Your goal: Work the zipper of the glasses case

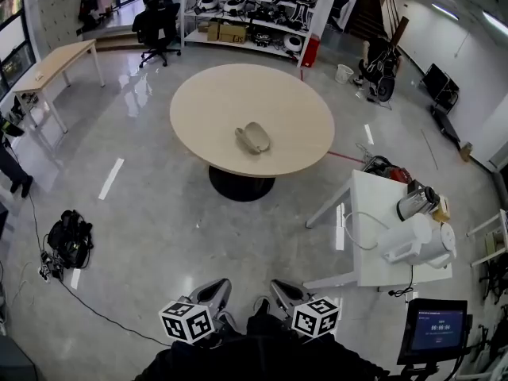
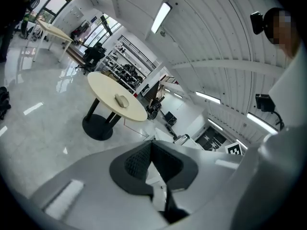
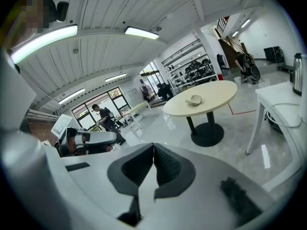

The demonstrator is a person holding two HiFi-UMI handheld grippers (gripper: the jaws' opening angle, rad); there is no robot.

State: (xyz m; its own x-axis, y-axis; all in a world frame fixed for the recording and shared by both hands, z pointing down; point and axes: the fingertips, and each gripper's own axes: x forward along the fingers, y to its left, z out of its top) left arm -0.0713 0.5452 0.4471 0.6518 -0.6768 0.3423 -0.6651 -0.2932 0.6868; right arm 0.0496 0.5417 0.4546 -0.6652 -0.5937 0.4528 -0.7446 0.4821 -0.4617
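Glasses case (image 1: 253, 137) lying far off on round table (image 1: 206, 109), untouched — left gripper (image 2: 152, 145) and right gripper (image 3: 153, 150) clenched empty, near edge — zipper work apparently all yet to do.

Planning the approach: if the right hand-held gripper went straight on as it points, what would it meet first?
Probably the floor, left of the round table; depth is unclear.
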